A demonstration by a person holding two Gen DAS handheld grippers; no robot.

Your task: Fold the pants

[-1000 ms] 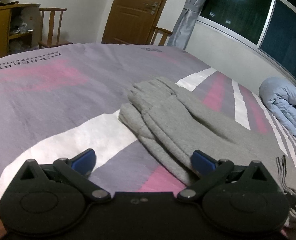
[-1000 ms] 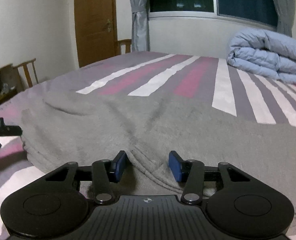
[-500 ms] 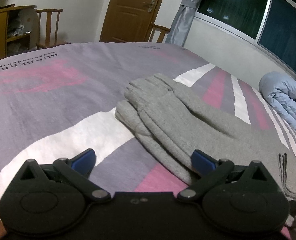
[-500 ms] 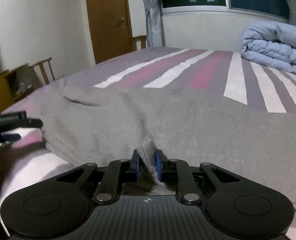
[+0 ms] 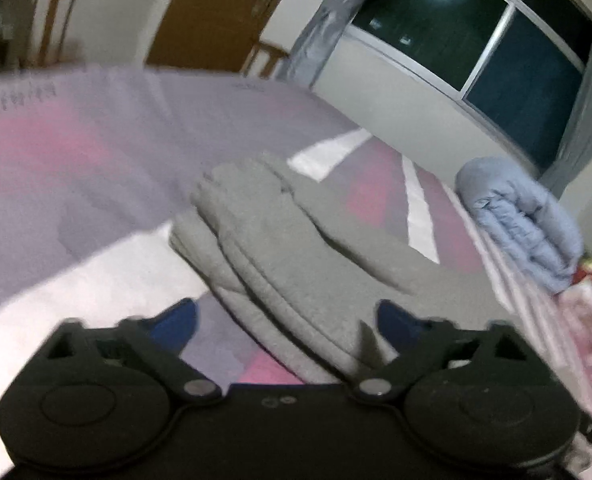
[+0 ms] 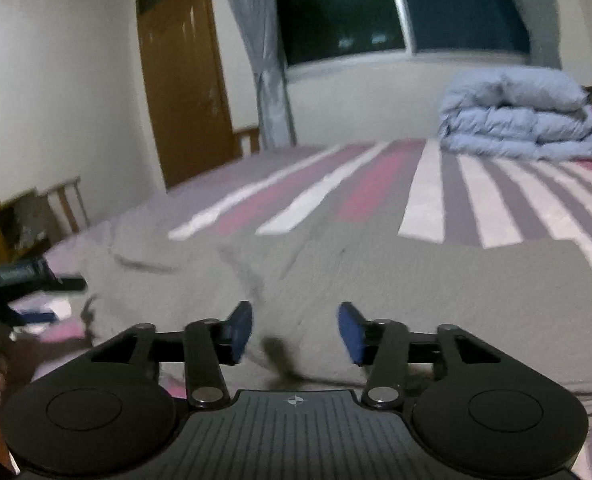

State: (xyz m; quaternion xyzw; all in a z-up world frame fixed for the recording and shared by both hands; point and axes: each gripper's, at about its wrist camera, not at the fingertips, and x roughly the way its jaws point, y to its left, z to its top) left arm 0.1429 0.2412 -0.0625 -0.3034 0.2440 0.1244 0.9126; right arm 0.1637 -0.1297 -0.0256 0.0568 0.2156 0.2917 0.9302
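Left tool: jaws wide, closing at this moment. Blue pads sit either side of the near edge of the pants; pads not pressing the cloth. Frame blurred.
Right tool: jaws approx. half apart, opening. Grey cloth lies between and under the pads; no pinch visible.
Pants: grey fleece, lying on the bed. In left-wrist view the folded legs run from near centre to a stacked end at far left-centre, edges layered. In right-wrist view pants spread across the near half of the frame, with creases at centre.
Bed: sheet in grey, pink and white stripes; carries the pants. Stripes run to the far side in right-wrist view.
Duvet: light blue, folded in a stack, far right on the bed, well apart from the pants.
Left tool, seen from right wrist: black body at left edge, just beside the left end of the pants; contact cannot be told.
Bkgd: wooden door far left, grey curtain beside it, dark window w/ lamp reflection. Wooden chair at left wall.
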